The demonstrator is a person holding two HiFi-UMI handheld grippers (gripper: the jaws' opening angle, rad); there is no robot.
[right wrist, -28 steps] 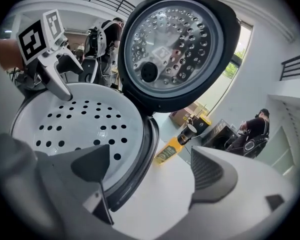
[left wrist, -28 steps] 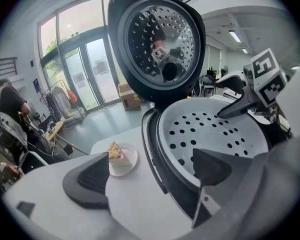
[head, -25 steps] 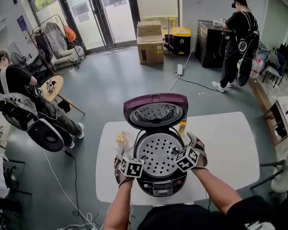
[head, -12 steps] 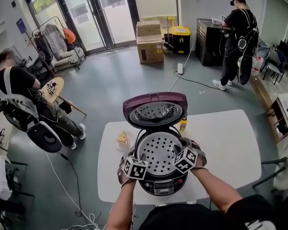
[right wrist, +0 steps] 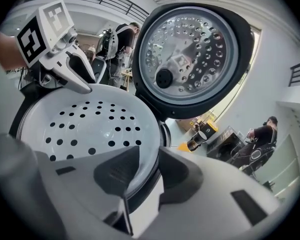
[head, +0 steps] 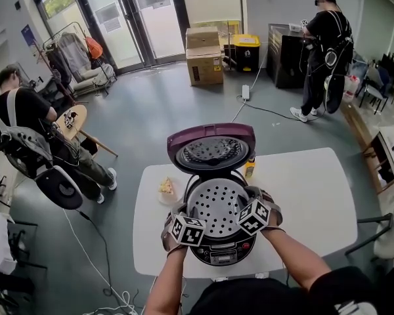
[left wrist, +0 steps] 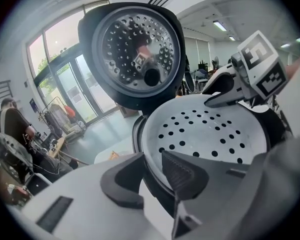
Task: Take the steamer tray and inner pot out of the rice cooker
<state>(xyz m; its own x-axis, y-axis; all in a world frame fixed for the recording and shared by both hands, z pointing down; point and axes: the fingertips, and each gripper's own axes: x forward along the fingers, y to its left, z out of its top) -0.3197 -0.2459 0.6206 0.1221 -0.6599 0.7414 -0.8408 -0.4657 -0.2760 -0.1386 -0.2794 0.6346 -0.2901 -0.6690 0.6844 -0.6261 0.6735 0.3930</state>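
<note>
The rice cooker (head: 220,251) stands on the white table (head: 308,195) with its purple lid (head: 212,149) swung up. The white perforated steamer tray (head: 217,205) sits in its mouth. My left gripper (head: 184,214) is at the tray's left rim and my right gripper (head: 248,201) at its right rim. In the left gripper view the tray (left wrist: 210,129) has its rim between the closing jaws of the left gripper (left wrist: 152,171). In the right gripper view the closing right gripper (right wrist: 147,171) pinches the tray (right wrist: 85,124) at its rim. The inner pot is hidden under the tray.
A small plate with food (head: 165,188) lies left of the cooker and a yellow bottle (head: 249,169) stands behind it. Cardboard boxes (head: 205,58) are on the floor beyond. One person (head: 26,136) sits at the left and another (head: 325,51) stands at the far right.
Both grippers have drawn in a little toward the tray's rim and their jaws have narrowed from wide open onto it. The cooker and tray have not shifted.
</note>
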